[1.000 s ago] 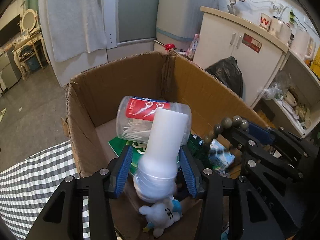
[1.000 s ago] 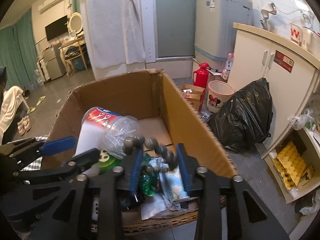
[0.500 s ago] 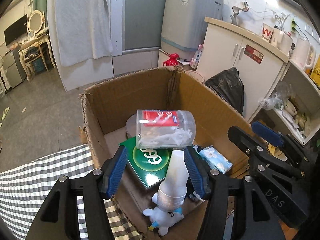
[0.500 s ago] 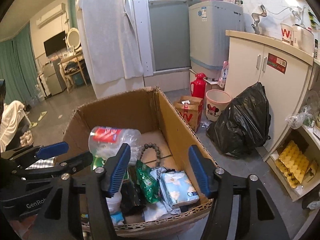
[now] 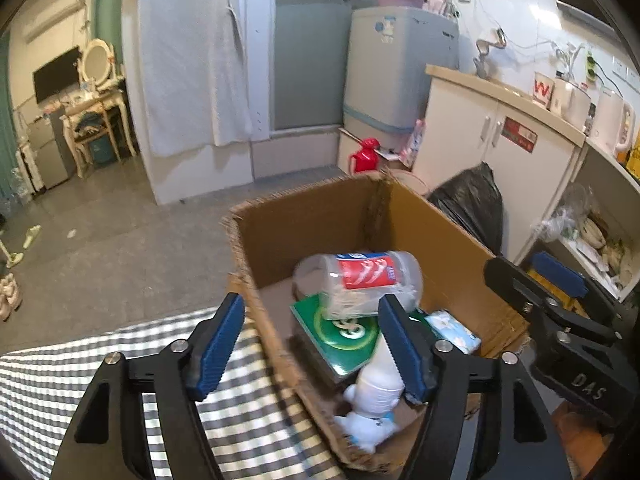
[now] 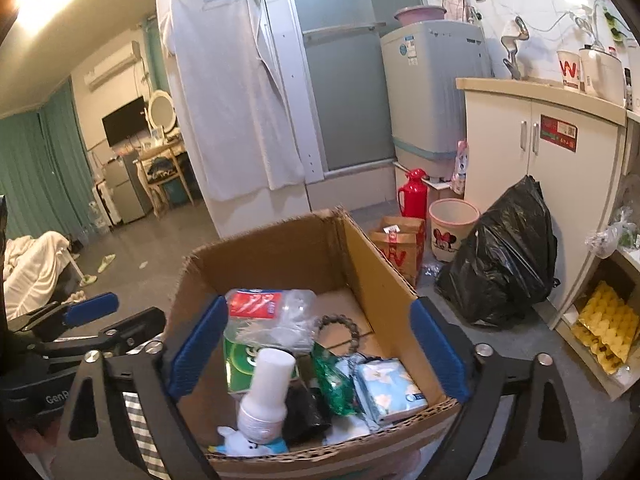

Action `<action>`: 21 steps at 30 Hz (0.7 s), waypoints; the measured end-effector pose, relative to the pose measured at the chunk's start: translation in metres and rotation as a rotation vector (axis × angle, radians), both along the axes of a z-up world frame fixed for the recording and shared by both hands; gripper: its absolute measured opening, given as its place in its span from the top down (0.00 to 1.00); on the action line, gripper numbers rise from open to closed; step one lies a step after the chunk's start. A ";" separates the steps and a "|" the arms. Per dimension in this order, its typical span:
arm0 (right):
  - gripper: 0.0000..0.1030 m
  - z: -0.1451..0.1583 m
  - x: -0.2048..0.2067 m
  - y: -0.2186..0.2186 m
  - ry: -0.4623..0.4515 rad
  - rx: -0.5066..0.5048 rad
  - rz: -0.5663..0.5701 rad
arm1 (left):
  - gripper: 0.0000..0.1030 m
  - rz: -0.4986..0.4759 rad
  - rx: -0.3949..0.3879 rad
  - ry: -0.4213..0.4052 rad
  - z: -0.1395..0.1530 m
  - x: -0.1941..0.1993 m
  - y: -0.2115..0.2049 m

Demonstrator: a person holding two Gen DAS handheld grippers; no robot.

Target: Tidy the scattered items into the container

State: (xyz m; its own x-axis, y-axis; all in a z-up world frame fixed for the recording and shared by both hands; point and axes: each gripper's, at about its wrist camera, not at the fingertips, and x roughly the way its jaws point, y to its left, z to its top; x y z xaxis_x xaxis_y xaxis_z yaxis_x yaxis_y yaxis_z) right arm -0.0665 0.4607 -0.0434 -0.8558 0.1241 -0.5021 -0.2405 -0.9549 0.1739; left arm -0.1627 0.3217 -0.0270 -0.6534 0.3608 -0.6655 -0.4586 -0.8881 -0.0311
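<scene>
Both grippers, left gripper (image 5: 312,344) and right gripper (image 6: 316,356), hang above the cardboard box (image 6: 384,264), jaws opening and empty. The white bottle (image 6: 266,392) and bead bracelet (image 6: 340,330) lie inside, below them. Best to lift clear straight up, avoiding the box rim.

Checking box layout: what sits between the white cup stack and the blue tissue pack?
In the right wrist view, a green foil packet and a black item lie between the cup stack and the tissue pack.

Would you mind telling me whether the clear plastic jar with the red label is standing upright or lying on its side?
On its side: the clear plastic jar with the red label lies horizontally across the green box inside the cardboard box.
</scene>
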 end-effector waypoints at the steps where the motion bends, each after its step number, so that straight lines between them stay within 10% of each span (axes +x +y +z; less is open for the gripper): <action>1: 0.05 0.001 0.000 -0.002 0.005 0.000 0.004 | 0.23 0.010 -0.002 0.010 0.002 0.001 -0.004; 9: 0.00 0.011 0.005 -0.024 0.051 -0.005 0.048 | 0.00 0.099 0.002 0.085 0.016 0.010 -0.050; 21: 0.00 0.011 -0.003 -0.076 0.017 0.070 0.164 | 0.00 0.238 0.007 0.057 0.010 0.015 -0.136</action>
